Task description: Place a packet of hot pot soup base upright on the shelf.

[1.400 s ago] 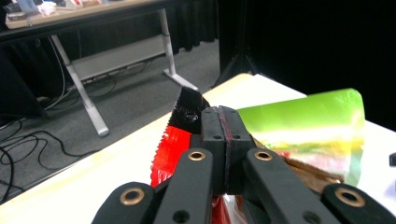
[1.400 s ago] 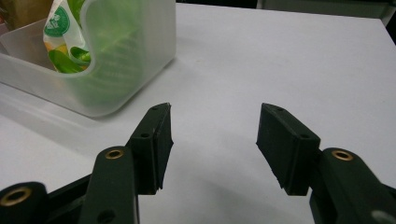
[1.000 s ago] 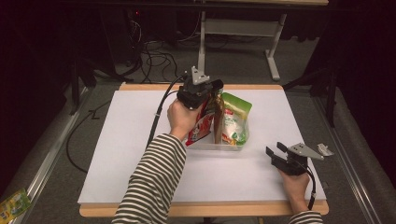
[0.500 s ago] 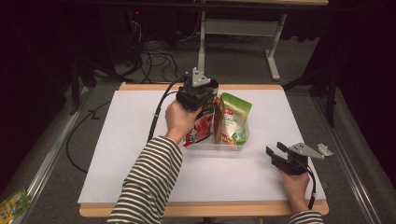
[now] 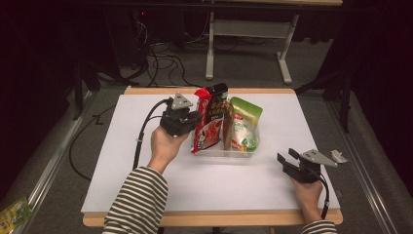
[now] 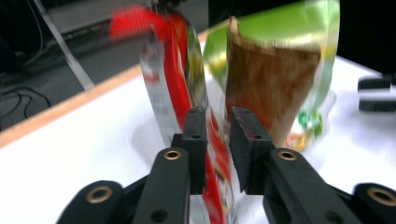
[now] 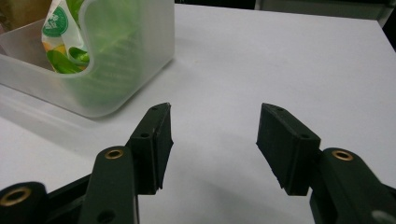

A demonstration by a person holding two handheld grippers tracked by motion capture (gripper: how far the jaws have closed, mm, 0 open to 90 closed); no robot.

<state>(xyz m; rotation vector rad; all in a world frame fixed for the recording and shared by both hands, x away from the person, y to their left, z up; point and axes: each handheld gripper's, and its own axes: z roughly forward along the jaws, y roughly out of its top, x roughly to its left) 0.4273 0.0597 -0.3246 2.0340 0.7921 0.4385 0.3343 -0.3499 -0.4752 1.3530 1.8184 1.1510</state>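
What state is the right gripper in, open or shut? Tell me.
Open: the right gripper has its jaws spread wide over bare table, holding nothing.

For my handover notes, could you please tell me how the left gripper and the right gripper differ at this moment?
The left gripper has its jaws narrowed around the edge of the red snack packet, while the right gripper has its jaws spread wide with nothing between them. The left gripper is up at the clear plastic bin; the right gripper sits apart from it, low near the table's front right corner. Both have black jaws and are hand-held.
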